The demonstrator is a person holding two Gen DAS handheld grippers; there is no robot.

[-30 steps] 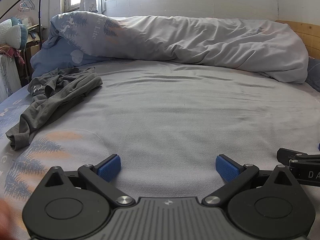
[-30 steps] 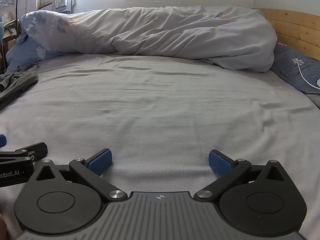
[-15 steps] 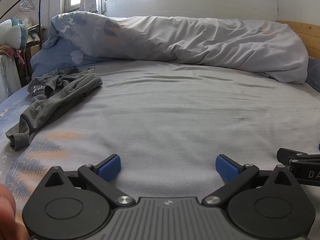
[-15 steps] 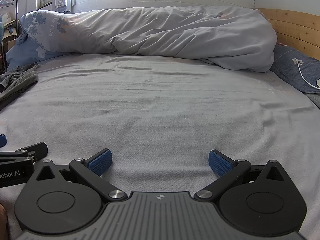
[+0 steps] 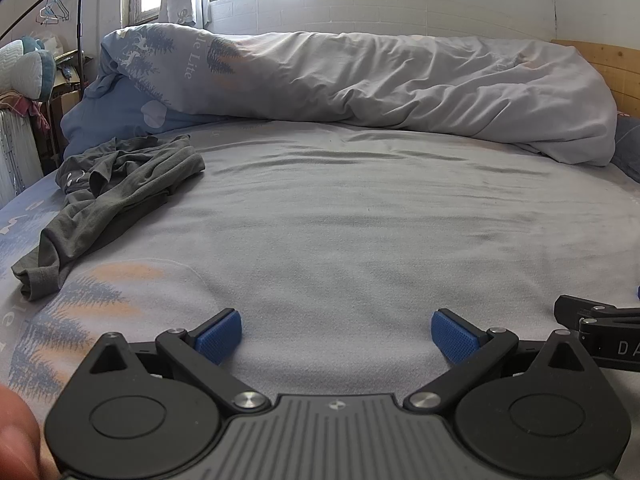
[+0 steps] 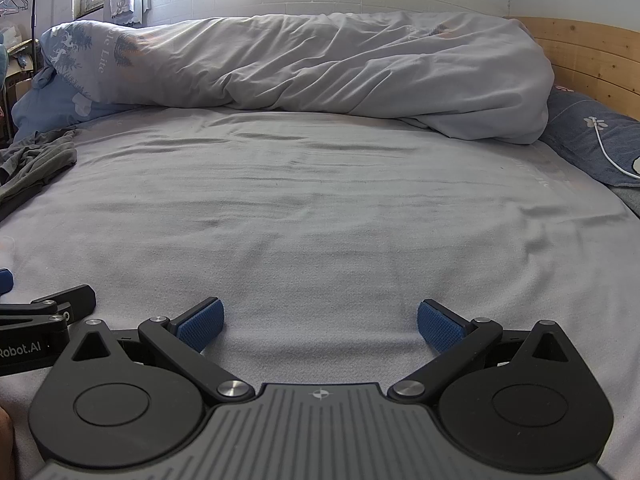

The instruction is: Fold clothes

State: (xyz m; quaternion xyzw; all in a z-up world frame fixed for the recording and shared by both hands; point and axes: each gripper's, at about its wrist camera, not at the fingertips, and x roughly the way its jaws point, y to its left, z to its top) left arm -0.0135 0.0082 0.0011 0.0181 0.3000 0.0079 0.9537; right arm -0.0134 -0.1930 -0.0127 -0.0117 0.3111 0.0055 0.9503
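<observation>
- Left gripper (image 5: 337, 330): released, blue pads spread wide, nothing between, low over the bed sheet (image 5: 360, 220).
- Right gripper (image 6: 319, 320): released too, empty, just beside the left.
- Crumpled grey garment (image 5: 116, 192): unfolded, far left on the sheet, near the rolled duvet (image 5: 380, 84), well apart from both.

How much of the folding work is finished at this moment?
Nothing looks done yet. The grey garment lies crumpled on the bed sheet, unfolded. Nothing is in hand: the left gripper and right gripper are open, empty, low over the sheet. Left: reach the garment, spread and fold it.
</observation>
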